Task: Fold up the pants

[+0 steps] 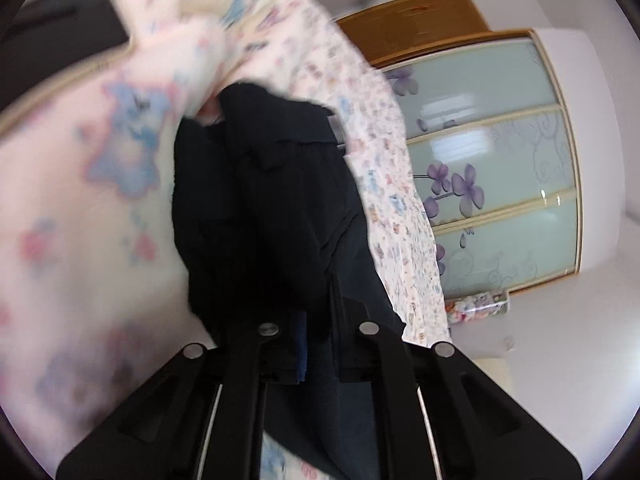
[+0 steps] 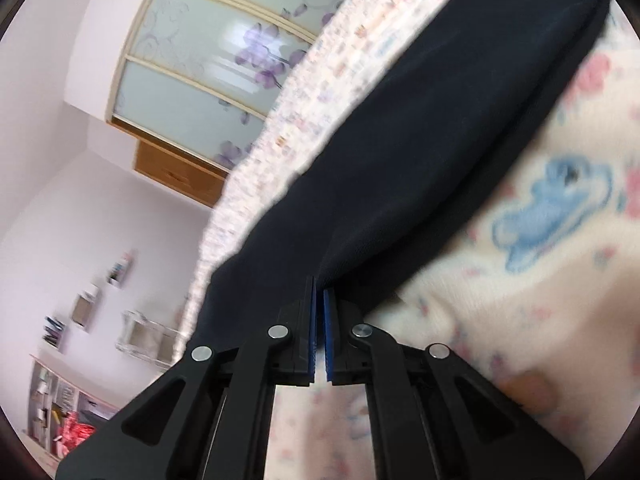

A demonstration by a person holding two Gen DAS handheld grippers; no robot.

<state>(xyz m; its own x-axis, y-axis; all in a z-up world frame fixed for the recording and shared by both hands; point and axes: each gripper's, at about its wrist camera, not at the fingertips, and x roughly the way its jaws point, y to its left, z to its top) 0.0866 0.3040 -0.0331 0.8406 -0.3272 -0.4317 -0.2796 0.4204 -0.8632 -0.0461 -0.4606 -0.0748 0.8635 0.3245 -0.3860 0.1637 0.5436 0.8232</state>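
Observation:
Dark navy pants lie bunched on a pink flowered bedspread. My left gripper is shut on a fold of the cloth, which spills over both jaws and hides the pads. In the right wrist view the pants stretch as a long dark band up toward the top right. My right gripper is shut on the near edge of that band, its blue pads almost touching with thin cloth pinched at their tips.
A wardrobe with frosted glass doors and purple flowers stands beyond the bed's edge, also seen as wardrobe doors. A black object lies on the bedspread at upper left. Wall shelves hang at left.

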